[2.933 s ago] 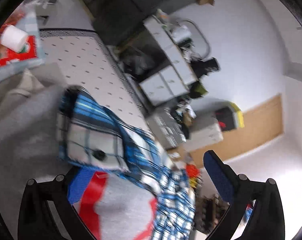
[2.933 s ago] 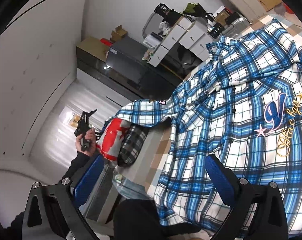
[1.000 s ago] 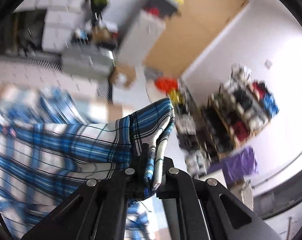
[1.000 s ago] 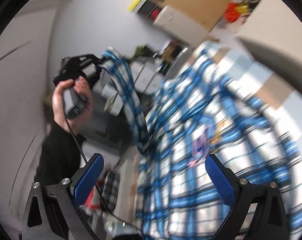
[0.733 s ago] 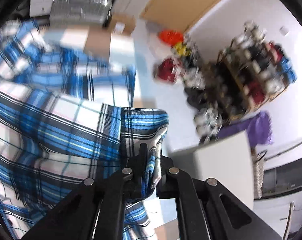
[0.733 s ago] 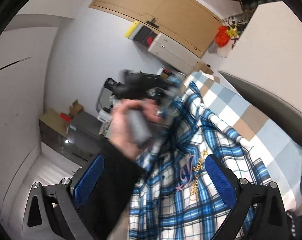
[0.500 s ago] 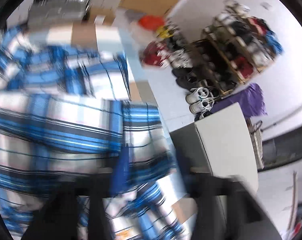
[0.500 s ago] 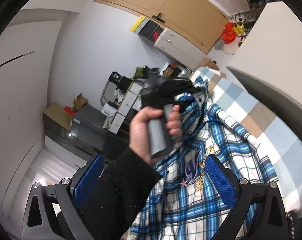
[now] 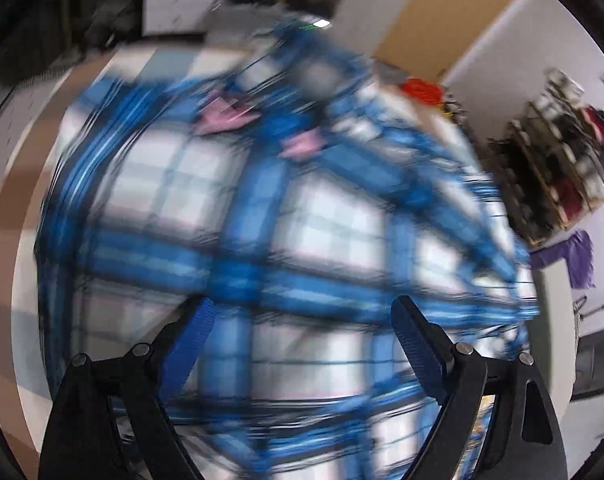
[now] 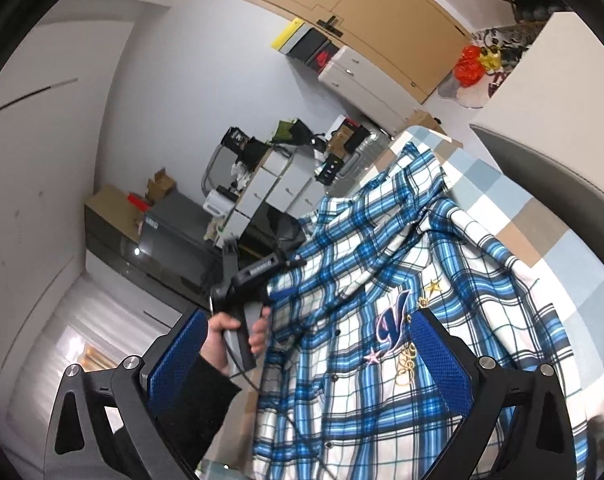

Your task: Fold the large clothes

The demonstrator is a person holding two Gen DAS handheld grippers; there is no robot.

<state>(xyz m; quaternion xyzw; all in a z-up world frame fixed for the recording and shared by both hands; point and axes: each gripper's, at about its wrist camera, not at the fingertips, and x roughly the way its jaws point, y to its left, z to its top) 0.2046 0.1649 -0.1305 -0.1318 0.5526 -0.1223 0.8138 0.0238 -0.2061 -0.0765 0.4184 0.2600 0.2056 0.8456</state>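
Across the checked bedspread (image 10: pixel 514 240) lies the blue plaid shirt (image 10: pixel 382 280), front up. Left gripper (image 9: pixel 302 344) hangs low over it, jaws just opened wide, nothing pinched. Right gripper (image 10: pixel 310 348) is spread wide too, empty, nearer the hem. Risk: the dropped sleeve may land bunched or slide back, skewing the fold. Readable: embroidered "V" (image 10: pixel 392 318) with stars; gold script below illegible.
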